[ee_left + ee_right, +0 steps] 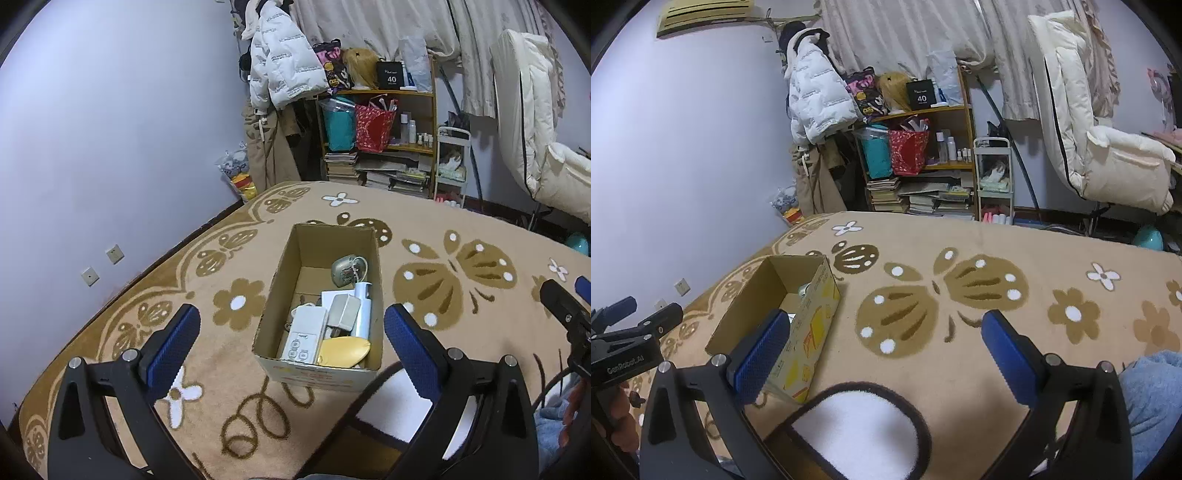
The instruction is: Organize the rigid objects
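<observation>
Tan blanket [424, 221] with brown butterfly and flower print covers the whole work surface. Behind it: white puffer jacket [280, 62] with rows of small print, too small to read, and a wooden shelf [413, 96] with bags, bottles and stacked books. Black box [389, 75] on top shelf reads "40"; line above it illegible.

Cardboard box [284, 266] sits open mid-blanket, straight ahead of left gripper [291, 332]. Outer side has yellow/red printing, text unreadable in either view. Inside, near end to far end: white remote [304, 338] with button icons, yellow oval piece [345, 352] beside it, grey block [343, 314], white cylinder [364, 306] along right wall, round grey gadget [345, 269] at the far end.

Left gripper: fingers spread wide, nothing between blue pads [171, 347].

Right gripper [886, 354]: fingers spread wide, empty, over bare blanket just right of the box [809, 325]. Left gripper body visible in right wrist view, marked "GenRobot.AI".
</observation>
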